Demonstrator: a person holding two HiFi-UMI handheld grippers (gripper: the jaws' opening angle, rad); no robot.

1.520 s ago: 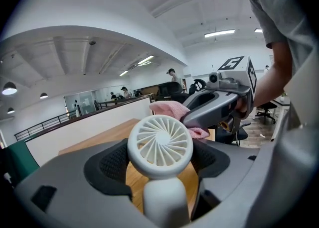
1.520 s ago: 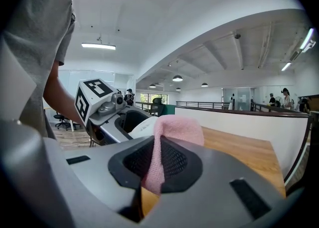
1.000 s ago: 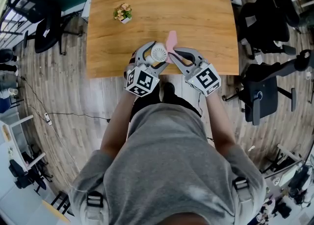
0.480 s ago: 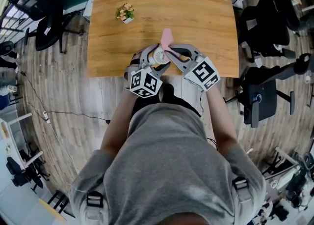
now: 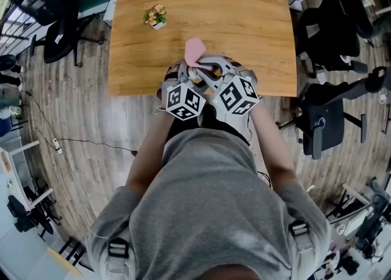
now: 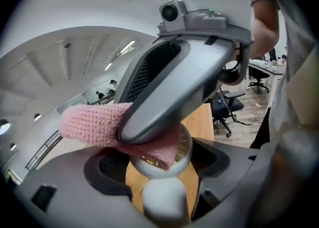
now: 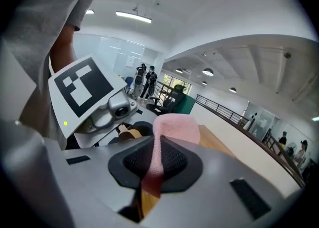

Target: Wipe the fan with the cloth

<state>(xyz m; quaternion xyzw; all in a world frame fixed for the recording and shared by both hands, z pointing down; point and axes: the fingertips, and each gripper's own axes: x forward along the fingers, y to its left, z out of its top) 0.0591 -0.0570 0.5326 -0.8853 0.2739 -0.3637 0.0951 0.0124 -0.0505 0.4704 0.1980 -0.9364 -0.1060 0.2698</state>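
Since the earlier frames the R gripper has slid toward picture left and rolled, so its marker cube now sits just beside the L gripper's cube at frame ctr in the head view; the cloth has shifted left w/ it, and the fan's white disc, plain a second ago, is now mostly covered. R jaws: closed on the pink knitted cloth, a fold pinched between the dark pads and the free end standing up beyond them. L gripper: jaws gripping the fan by its white handle, round head uppermost (lower ctr of the L gripper view). Cloth lies across the fan head, touching its grille, w/ the R gripper's grey jaw pressed on top; one end sticks out toward that view's left. Both tools are held over the near edge of the wooden table. Small potted plant stands upper left on the tabletop, well apart from the fan. Black office chairs flank the table on a plank floor.
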